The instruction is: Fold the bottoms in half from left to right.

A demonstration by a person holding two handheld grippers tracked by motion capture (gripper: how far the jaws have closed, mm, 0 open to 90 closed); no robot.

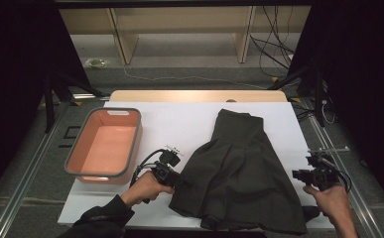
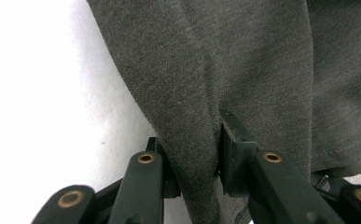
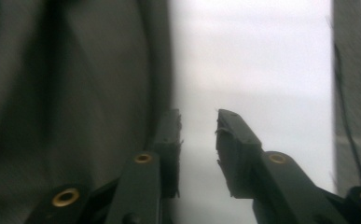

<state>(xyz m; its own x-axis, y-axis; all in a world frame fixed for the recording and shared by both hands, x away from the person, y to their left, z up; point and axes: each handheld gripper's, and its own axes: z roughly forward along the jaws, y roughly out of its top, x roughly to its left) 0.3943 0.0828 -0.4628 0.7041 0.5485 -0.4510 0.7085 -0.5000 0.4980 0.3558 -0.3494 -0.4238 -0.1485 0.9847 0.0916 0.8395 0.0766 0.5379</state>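
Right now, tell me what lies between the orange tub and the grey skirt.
In the high view, the left gripper and its hand sit between the orange tub and the grey skirt; the rest is bare white tabletop.

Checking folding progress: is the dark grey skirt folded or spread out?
Spread: the dark grey pleated fabric skirt lies fanned out flat on the white table cover, with no fold-over visible.

Dim room, dark at three and nine o'clock; the white table (image 1: pixel 179 124) glares; the right gripper view looks motion-blurred, perhaps.
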